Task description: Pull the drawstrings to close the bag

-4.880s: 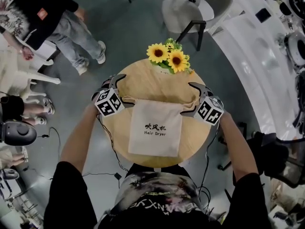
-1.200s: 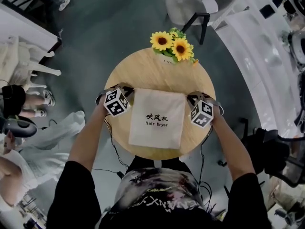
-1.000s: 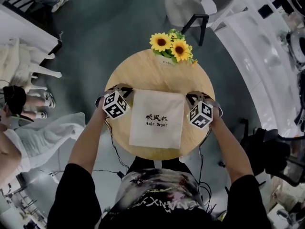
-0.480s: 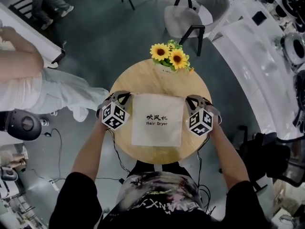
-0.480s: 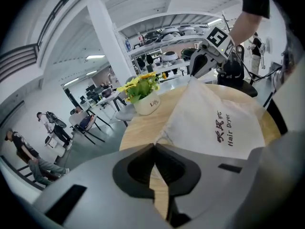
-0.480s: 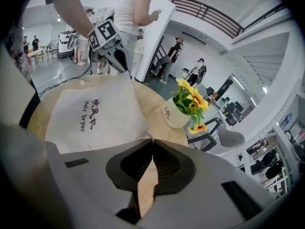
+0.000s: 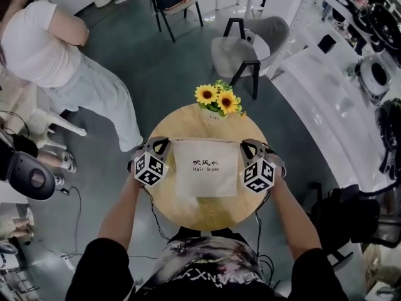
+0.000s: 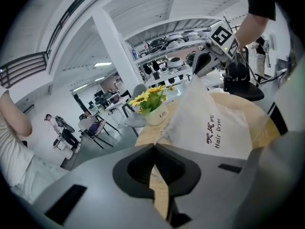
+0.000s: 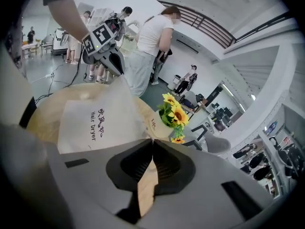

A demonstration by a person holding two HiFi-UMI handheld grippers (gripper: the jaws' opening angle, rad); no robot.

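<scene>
Head view: bag (image 7: pixel 205 168) hangs stretched between left gripper (image 7: pixel 161 144) and right gripper (image 7: pixel 245 145), over round counter (image 7: pixel 207 212); mouth looks uncinched.
Left gripper view: fingers closed, pinching bag's top corner. Hold pinch firm, pull outward evenly.
Right gripper view: fingers closed on opposite corner. Bag contents unseen; pot (image 9: pixel 152 123) holds sunflowers (image 9: pixel 174 111).

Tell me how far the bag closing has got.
Done: the left tool and right tool are each shut on a top corner of the bag. In hand: they hold its top raised off the table. Left: the top edge spans full width between them, ungathered, so the mouth does not look closed yet.
</scene>
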